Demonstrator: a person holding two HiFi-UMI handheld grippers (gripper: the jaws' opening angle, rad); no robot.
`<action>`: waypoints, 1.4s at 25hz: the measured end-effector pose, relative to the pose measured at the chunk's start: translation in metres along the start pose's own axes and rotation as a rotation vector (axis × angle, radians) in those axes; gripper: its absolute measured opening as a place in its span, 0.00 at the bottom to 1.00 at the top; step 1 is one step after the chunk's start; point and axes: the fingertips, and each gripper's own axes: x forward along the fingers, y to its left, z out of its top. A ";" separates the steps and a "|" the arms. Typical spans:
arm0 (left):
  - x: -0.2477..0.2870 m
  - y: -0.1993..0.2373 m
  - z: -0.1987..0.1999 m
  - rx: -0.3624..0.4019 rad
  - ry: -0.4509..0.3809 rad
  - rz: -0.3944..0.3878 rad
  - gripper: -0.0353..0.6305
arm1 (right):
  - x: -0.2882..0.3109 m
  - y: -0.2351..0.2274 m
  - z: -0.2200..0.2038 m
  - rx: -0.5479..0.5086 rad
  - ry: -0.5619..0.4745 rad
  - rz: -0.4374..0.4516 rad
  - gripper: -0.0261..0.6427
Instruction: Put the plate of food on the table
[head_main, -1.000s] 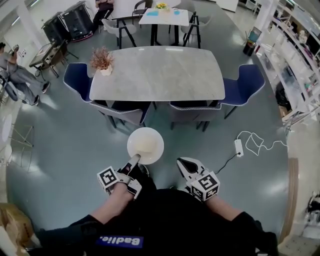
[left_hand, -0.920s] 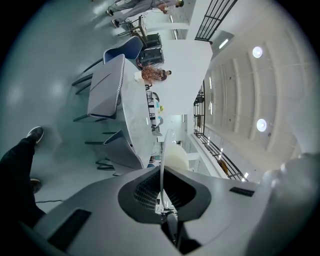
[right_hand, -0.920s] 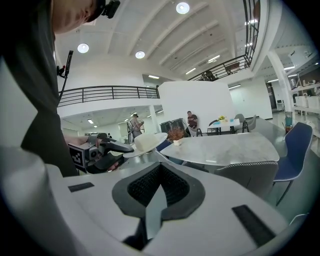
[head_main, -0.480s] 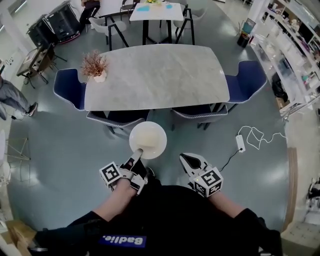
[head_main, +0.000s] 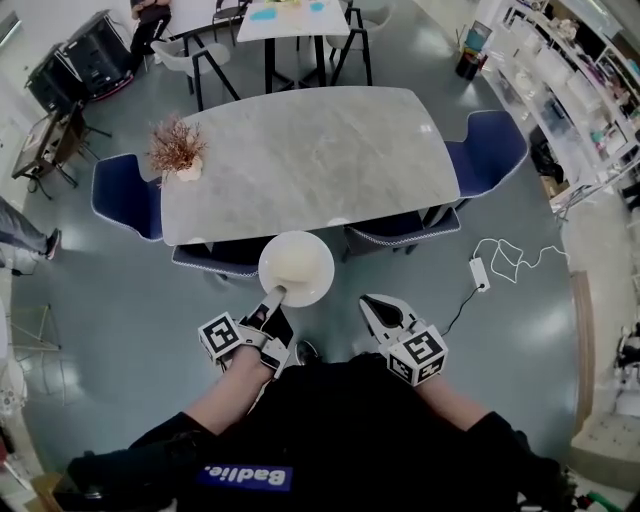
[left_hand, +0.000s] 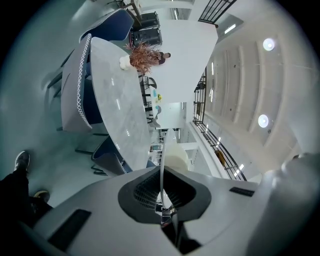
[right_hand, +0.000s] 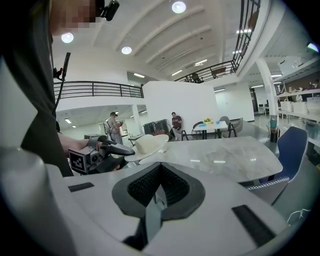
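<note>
My left gripper keeps its jaws pinched on the near rim of the plate of food, which I hold level in the air. My right gripper rides beside it, jaws pressed together on nothing. A second ago the plate hung over bare floor, short of the chairs. Now, seen from my head, it sits over the back of the near chair and meets the bench edge. So the carry is nearly done, I judge, but the plate is not yet set down. The potted plant stands well off at the far left.
</note>
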 end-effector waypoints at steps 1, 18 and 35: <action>0.003 0.000 0.003 -0.003 0.000 -0.002 0.07 | 0.002 -0.002 0.001 0.000 -0.002 -0.004 0.06; 0.105 0.006 0.049 0.010 -0.110 0.053 0.07 | 0.053 -0.105 0.045 -0.023 -0.021 0.095 0.06; 0.181 0.042 0.106 -0.021 -0.244 0.096 0.07 | 0.088 -0.174 0.053 -0.002 0.047 0.156 0.06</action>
